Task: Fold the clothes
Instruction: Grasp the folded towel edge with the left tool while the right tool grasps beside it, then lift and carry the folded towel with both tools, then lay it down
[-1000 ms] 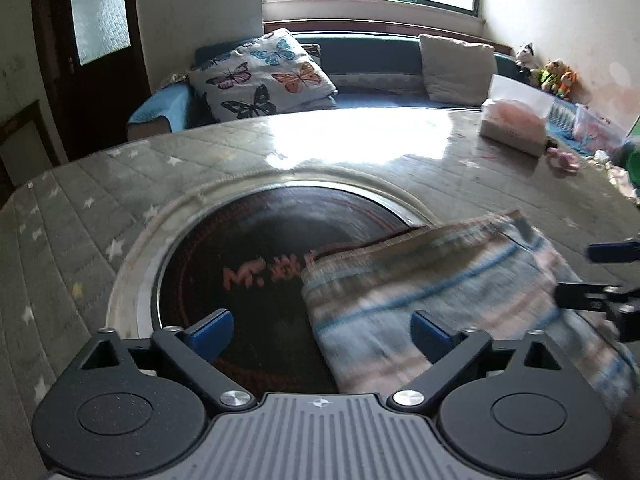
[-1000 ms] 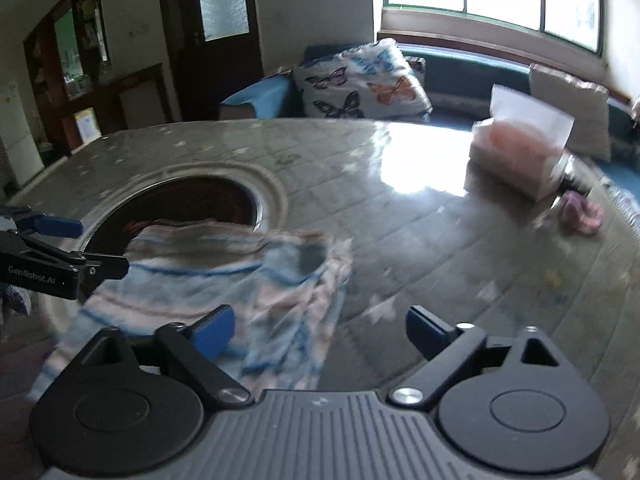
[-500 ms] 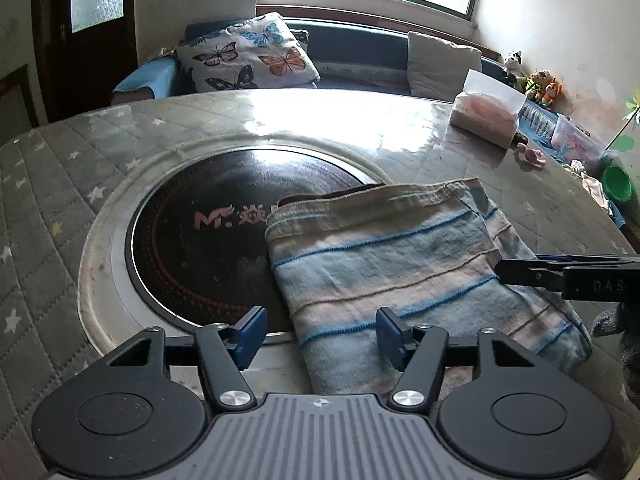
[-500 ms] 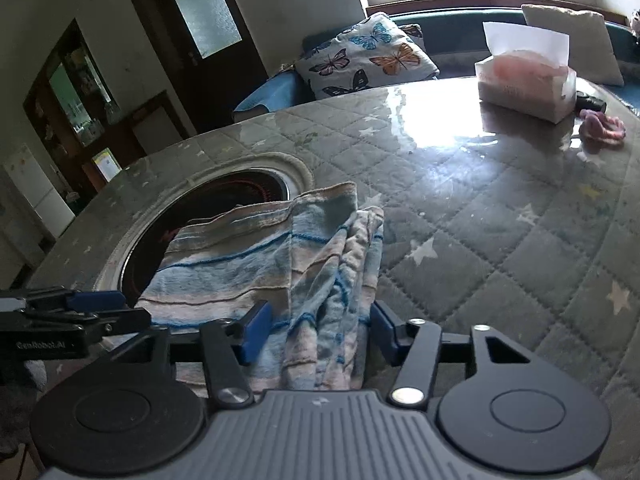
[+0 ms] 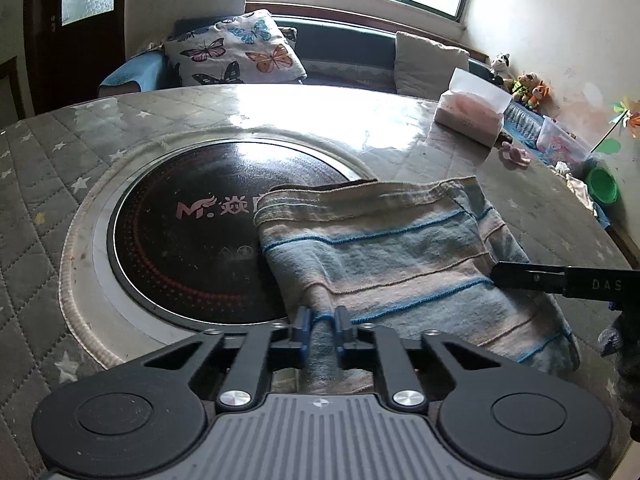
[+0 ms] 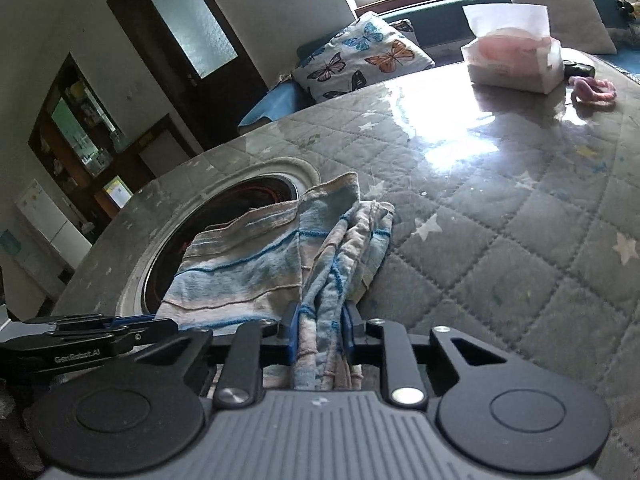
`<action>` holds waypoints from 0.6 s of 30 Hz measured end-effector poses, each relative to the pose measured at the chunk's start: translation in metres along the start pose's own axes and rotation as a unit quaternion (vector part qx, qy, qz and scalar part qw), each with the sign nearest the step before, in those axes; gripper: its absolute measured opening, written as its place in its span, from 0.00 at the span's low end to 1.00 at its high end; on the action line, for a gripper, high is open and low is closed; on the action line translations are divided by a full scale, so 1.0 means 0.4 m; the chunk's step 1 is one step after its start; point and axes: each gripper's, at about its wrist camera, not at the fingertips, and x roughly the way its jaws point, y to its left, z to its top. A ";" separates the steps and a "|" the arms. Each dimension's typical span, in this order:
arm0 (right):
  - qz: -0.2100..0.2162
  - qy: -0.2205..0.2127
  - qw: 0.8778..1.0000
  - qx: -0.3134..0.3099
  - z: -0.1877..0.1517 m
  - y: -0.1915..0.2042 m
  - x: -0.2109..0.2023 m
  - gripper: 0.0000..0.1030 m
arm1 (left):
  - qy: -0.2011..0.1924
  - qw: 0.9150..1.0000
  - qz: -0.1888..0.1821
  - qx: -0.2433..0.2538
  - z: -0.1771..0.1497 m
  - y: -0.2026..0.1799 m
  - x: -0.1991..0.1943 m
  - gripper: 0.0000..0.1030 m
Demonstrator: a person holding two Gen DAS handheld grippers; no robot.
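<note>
My left fingers point(image 5: 320, 322) and right fingers point(image 6: 319, 326) each clamp the near edge of a nubby, blue-striped towel point(image 5: 392, 248), folded on the quilted worktop point(image 6: 520, 216).

Striped towel point(image 5: 384, 248) in blue, pink, beige; grey quilted worktop point(image 6: 520, 216) with white stars; white cushion point(image 5: 236, 54) with butterflies.

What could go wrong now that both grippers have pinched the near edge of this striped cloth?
The right gripper bites a bunched wad of the striped cloth, so the fold may come out crooked. The left gripper holds only a thin edge, which could slip. Dragging forward might nudge the tissue box.
</note>
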 end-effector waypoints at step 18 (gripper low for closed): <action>-0.059 -0.091 0.994 0.004 0.058 -0.064 -0.214 0.13 | -0.042 0.993 -0.066 0.092 0.120 -0.270 0.004 0.07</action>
